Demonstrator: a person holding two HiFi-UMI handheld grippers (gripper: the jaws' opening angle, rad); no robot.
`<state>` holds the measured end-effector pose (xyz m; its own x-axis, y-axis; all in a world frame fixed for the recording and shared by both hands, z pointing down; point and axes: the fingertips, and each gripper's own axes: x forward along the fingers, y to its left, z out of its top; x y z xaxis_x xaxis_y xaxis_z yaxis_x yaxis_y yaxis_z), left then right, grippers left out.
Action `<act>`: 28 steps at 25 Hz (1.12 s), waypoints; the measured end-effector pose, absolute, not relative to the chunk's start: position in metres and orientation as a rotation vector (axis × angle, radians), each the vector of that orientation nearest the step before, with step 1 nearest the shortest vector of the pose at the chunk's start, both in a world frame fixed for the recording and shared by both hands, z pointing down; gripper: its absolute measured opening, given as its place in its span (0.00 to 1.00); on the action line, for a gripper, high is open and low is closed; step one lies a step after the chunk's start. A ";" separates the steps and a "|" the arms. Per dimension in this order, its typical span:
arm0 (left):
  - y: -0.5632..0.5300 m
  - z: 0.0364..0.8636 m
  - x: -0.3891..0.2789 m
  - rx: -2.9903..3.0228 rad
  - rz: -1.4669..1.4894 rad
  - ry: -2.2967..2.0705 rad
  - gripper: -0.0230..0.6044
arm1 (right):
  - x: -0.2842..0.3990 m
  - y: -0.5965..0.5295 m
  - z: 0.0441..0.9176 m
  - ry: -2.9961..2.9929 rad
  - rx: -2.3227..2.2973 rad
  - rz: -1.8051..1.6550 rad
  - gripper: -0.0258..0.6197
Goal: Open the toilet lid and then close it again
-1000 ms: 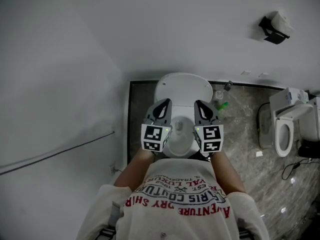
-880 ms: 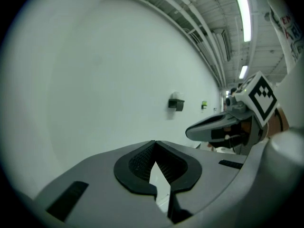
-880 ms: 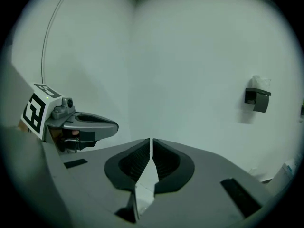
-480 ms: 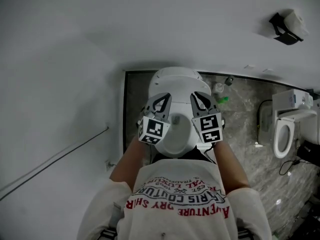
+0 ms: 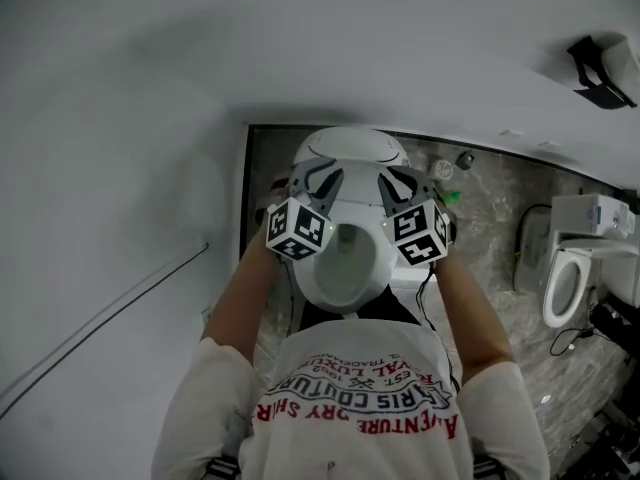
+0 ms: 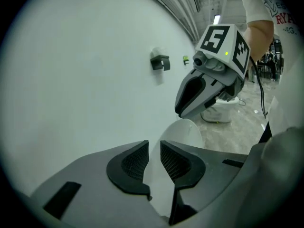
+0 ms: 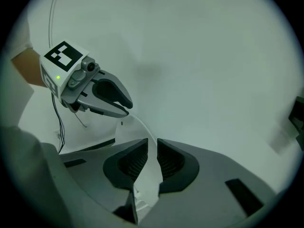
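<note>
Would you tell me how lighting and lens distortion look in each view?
Head view: dim, flat, greyish light, the floor edge bowed. Left gripper view: fisheye circle with black corners, ceiling lights bright. Right gripper view: same dark vignette, wall evenly pale.

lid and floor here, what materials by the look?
Lid: probably moulded plastic, smooth white; it shows a thin curved edge and an even surface. Floor: stone or stone-look tile, seemingly polished; it has mottled grey veining and a few bright glints.

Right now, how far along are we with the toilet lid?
Done: toilet lid stands raised, bowl exposed. In hand: left gripper, jaws opening, and right gripper straddle its side edges; right's grip unclear. Left: lower it shut.
</note>
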<state>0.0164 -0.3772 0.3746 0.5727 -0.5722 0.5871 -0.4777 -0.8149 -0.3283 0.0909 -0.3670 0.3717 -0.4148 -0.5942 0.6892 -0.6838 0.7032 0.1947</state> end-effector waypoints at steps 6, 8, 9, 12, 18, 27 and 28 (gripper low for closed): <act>-0.392 0.401 0.029 -2.574 -1.211 0.731 0.17 | 0.086 -0.381 0.390 -2.106 0.814 0.064 0.08; -0.396 0.407 0.033 -2.550 -1.250 0.704 0.17 | 0.085 -0.383 0.397 -2.100 0.764 0.053 0.08; -0.397 0.409 0.035 -2.536 -1.264 0.686 0.17 | 0.084 -0.384 0.399 -2.098 0.743 0.048 0.08; -0.397 0.413 0.038 -2.497 -1.296 0.620 0.17 | 0.080 -0.386 0.406 -2.086 0.702 0.025 0.08; -0.395 0.415 0.041 -2.464 -1.301 0.541 0.14 | 0.081 -0.384 0.410 -2.054 0.652 -0.078 0.07; -0.368 0.408 0.039 -2.454 -1.303 0.454 0.12 | 0.079 -0.358 0.405 -2.043 0.633 -0.099 0.07; -0.364 0.408 0.039 -2.442 -1.305 0.440 0.11 | 0.079 -0.354 0.404 -2.038 0.633 -0.108 0.07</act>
<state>0.0392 -0.3636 0.4077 0.5313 -0.4197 0.7359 -0.1113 -0.8957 -0.4305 0.0791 -0.3540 0.4039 -0.4012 -0.4763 0.7824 -0.3913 0.8614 0.3238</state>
